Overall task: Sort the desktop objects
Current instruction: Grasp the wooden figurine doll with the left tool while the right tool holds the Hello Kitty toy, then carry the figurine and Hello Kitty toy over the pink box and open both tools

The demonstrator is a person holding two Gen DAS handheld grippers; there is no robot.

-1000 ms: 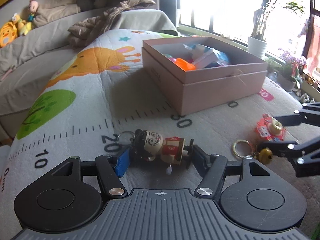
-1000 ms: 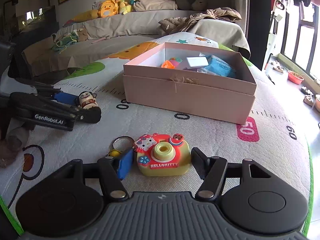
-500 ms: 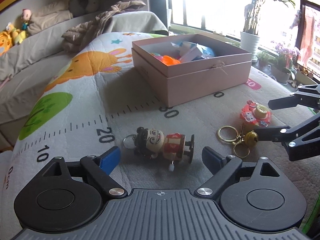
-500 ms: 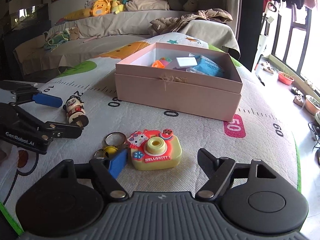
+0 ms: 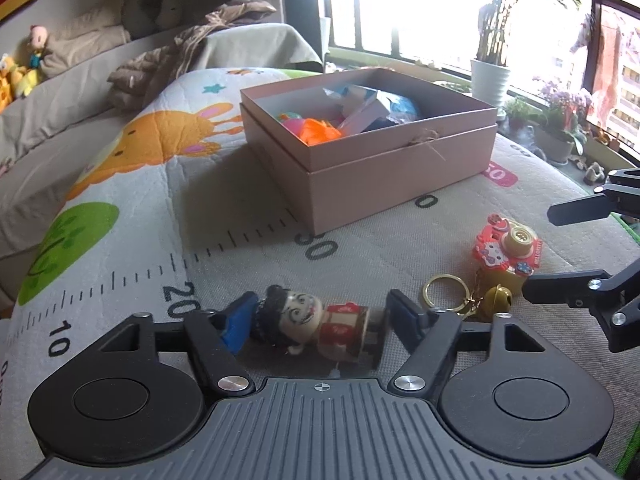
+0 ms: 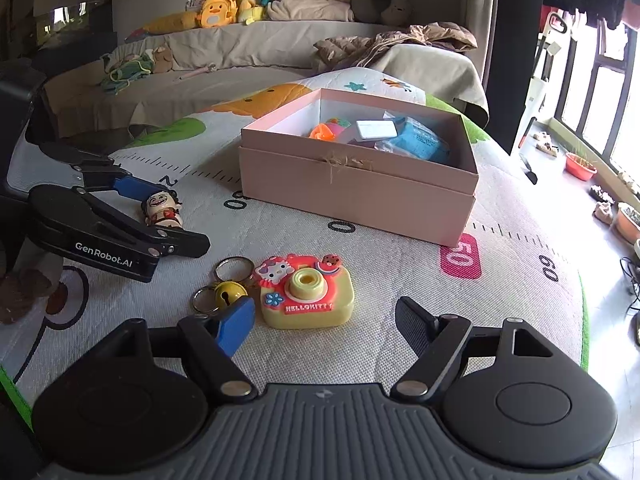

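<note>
A wooden doll keychain point(image 5: 320, 326) lies on its side on the play mat between the fingers of my left gripper point(image 5: 320, 320), which is shut on it; it also shows in the right wrist view point(image 6: 162, 208). My right gripper point(image 6: 324, 322) is open, its fingers on either side of a yellow and red Hello Kitty toy camera point(image 6: 306, 296) with key rings and a gold bell point(image 6: 228, 294). The camera also shows in the left wrist view point(image 5: 506, 254). An open pink box point(image 6: 360, 196) with several toys inside stands behind.
The play mat point(image 5: 140, 200) with a printed ruler covers the surface. A sofa with plush toys point(image 6: 224, 8) and a crumpled brown blanket point(image 6: 400, 40) lies behind. Potted plants point(image 5: 490, 80) stand by the window on the right.
My left gripper opened, then closed on the doll again. My right gripper opened around the toy camera and drew back a little.
</note>
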